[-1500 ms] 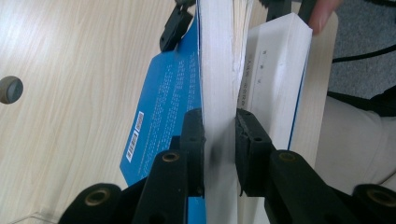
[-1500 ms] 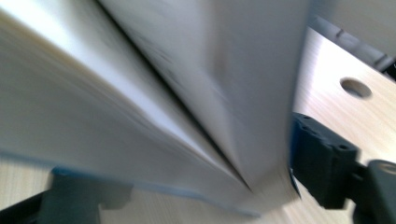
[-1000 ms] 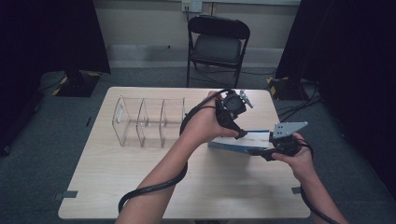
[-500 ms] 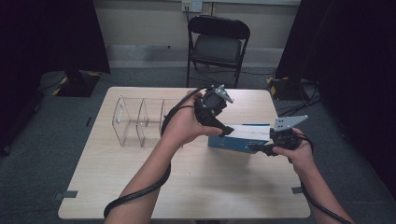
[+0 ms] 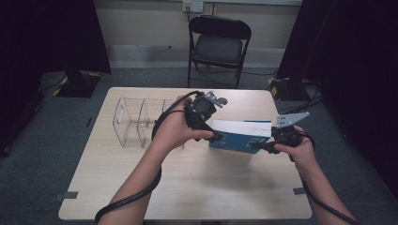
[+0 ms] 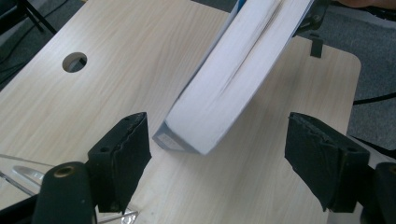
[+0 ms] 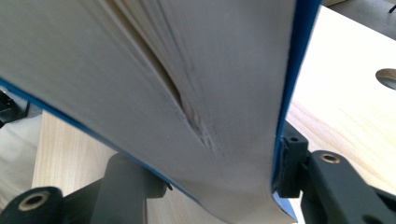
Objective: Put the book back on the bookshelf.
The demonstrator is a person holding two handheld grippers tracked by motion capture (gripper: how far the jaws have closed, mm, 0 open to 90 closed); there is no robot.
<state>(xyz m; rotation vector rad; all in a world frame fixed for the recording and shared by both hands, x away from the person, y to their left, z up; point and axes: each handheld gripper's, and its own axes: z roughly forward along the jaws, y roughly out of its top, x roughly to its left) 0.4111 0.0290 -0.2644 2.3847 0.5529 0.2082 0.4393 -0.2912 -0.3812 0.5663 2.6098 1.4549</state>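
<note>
Two sets of tongs are working around one blue-covered book [image 5: 240,136], which is being held up off the bench [image 5: 187,187] at its right-centre. The right tongs [image 5: 263,146] are clamping the book's right-hand end; in the right gripper view the jaws are pressing on either cover, with the page block [image 7: 187,84] bulging and parting slightly between them. The book's long axis is running across the bench, left to right, pages facing up and away from the person, and the free end is pointing toward the left tongs [image 5: 217,137].

Those left tongs are standing wide apart and holding nothing. In the left gripper view the book's near corner [image 6: 187,140] is lying between the two pads [image 6: 122,161], closer to the left one and apart from both. So the left hand [image 5: 176,131] is the nearer one to the free end, and I judge that closing on it is what the next move turns on; the jaws are already bracketing the thickness.

The left forearm is reaching diagonally up from the near edge, wrist bent to the right. Beyond it a clear divider rack [image 5: 136,122] is sitting on the bench's left side.
</note>
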